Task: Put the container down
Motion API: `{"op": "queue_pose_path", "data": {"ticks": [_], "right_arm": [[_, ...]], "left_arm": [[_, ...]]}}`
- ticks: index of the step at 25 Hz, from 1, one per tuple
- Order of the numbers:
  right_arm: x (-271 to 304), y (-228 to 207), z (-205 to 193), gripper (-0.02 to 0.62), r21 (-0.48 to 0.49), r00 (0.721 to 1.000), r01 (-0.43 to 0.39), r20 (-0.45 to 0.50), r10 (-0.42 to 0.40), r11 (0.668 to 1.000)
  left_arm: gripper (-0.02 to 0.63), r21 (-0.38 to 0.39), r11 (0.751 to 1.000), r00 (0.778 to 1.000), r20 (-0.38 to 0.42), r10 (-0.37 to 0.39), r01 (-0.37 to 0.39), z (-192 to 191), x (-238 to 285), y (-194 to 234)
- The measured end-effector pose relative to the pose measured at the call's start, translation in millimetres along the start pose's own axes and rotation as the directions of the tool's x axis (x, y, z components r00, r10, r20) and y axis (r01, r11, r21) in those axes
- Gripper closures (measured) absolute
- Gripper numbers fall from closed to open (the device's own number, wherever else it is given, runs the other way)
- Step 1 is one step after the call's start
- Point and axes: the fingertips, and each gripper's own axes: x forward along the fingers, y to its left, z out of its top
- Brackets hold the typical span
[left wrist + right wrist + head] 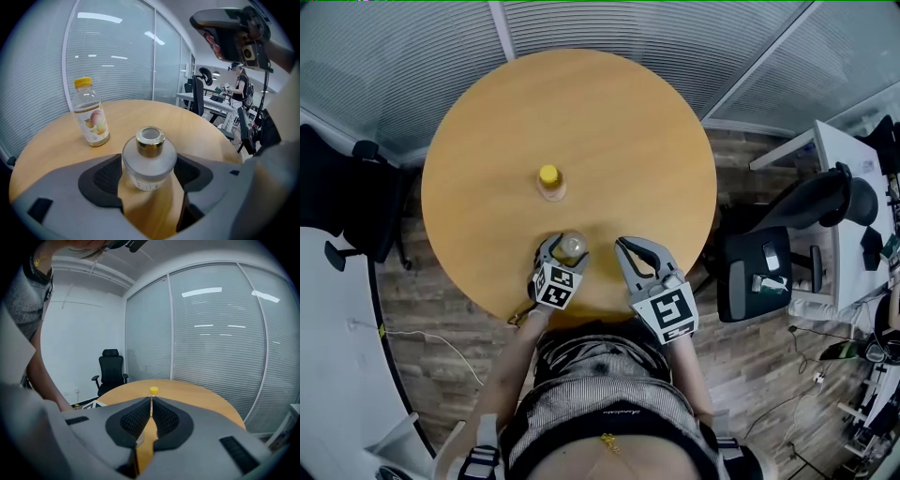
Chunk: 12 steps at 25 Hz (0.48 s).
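A small frosted glass container (pixel 149 161) with a gold collar and an open neck sits between the pads of my left gripper (pixel 149 172), which is shut on its sides. In the head view the container (pixel 571 246) and left gripper (pixel 565 252) are near the front edge of the round wooden table (pixel 609 122). I cannot tell whether its base touches the table. A juice bottle (pixel 549 181) with a yellow cap stands upright further in, also visible as the juice bottle (pixel 92 115). My right gripper (pixel 626 249) hovers beside the container, shut and empty (pixel 150 416).
A black office chair (pixel 356 187) stands left of the table and another chair (pixel 769 272) to its right by a white desk (pixel 853 216). Glass walls with blinds (pixel 609 28) run behind the table. A cable (pixel 431 339) lies on the wood floor.
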Motion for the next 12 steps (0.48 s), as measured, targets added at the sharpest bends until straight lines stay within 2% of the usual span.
{"op": "queue_pose_path", "data": {"ticks": [7,12], "right_arm": [[2,2,1,0.572,-0.007,1.000,-0.026,0.002,0.026,1.000],[1,-2,-7,0.572,0.002,0.999,-0.048,-0.011,0.048,0.999]], "left_arm": [[0.278,-0.097,0.995,1.000,0.013,0.000,0.002,-5,-18,4],[0.279,-0.200,0.980,0.999,0.033,0.001,0.005,-13,-41,1]]}}
